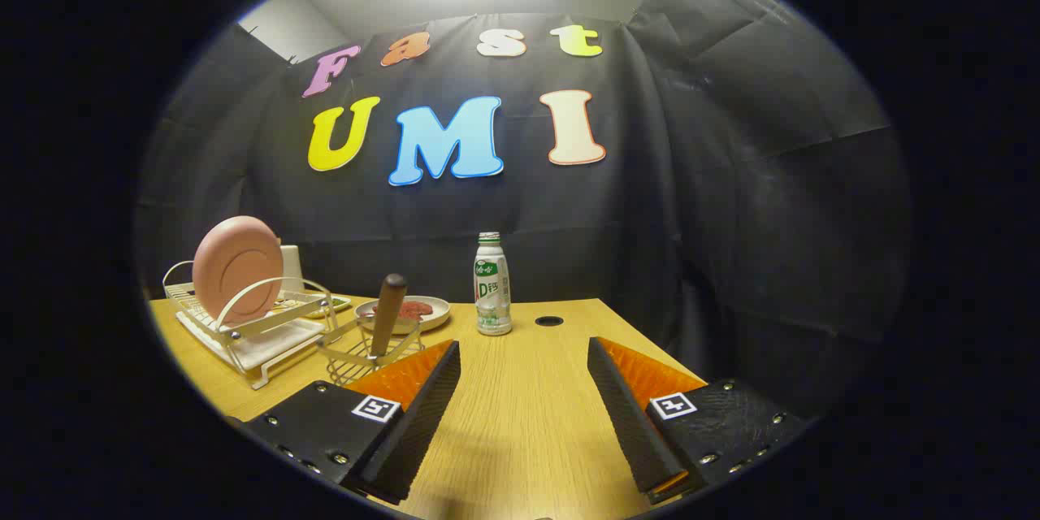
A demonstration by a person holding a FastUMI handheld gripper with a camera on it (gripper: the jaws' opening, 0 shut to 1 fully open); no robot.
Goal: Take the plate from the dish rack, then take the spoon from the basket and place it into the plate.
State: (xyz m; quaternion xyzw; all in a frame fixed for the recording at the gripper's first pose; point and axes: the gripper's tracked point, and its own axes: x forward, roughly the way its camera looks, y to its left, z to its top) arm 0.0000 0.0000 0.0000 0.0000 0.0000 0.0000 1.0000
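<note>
A pink plate point(237, 266) stands upright in a white wire dish rack point(258, 341) on the wooden table point(520, 414), well beyond my left finger. Nearer, a small wire basket point(370, 356) holds a spoon with a brown wooden handle point(387, 312) sticking up; it sits just ahead of the left fingertip. My gripper point(524, 353) is open above the table with nothing between its fingers.
A white drink bottle with a green label point(492, 284) stands ahead between the fingers. A shallow dish with something red in it point(414, 311) lies behind the basket. A round hole point(549, 320) is in the tabletop. The table's right edge runs past the right finger.
</note>
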